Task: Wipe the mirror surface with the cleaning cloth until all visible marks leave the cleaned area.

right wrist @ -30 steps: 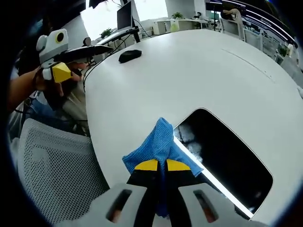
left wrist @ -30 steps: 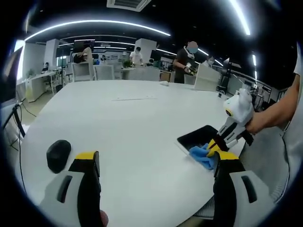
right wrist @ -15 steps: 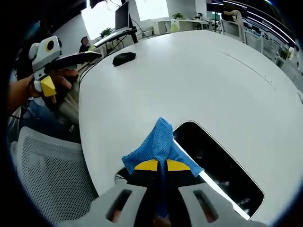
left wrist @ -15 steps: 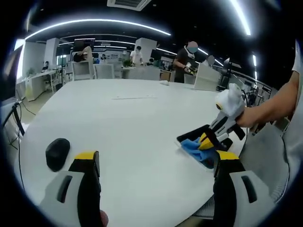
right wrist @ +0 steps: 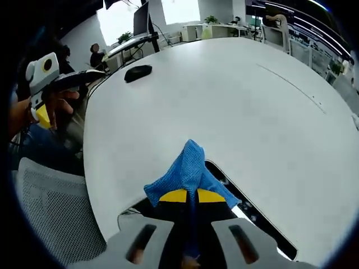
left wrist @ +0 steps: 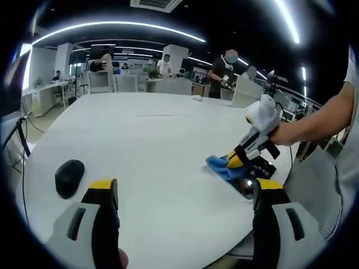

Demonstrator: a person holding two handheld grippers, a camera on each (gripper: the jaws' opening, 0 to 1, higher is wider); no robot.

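A dark rectangular mirror (right wrist: 253, 212) lies flat near the round white table's edge; in the left gripper view the mirror (left wrist: 253, 180) sits at the right. A blue cleaning cloth (right wrist: 188, 168) is pinched in my right gripper (right wrist: 187, 195), which is shut on it and presses it onto the mirror's end. From the left gripper view the right gripper (left wrist: 236, 159) comes in from the right, held by a hand, with the blue cloth (left wrist: 220, 166) under its tips. My left gripper (left wrist: 186, 188) hovers over the table's near edge, jaws wide open and holding nothing.
A black computer mouse (left wrist: 69, 177) lies on the white table (left wrist: 157, 140) to the left. A grey mesh chair (right wrist: 53, 216) stands by the table's edge. The left gripper (right wrist: 44, 109) shows beyond the rim. Desks, monitors and people fill the office behind.
The right gripper has slid the blue cloth along the mirror toward its far end, leftward in the left gripper view. The left gripper has stayed open and nearly still.
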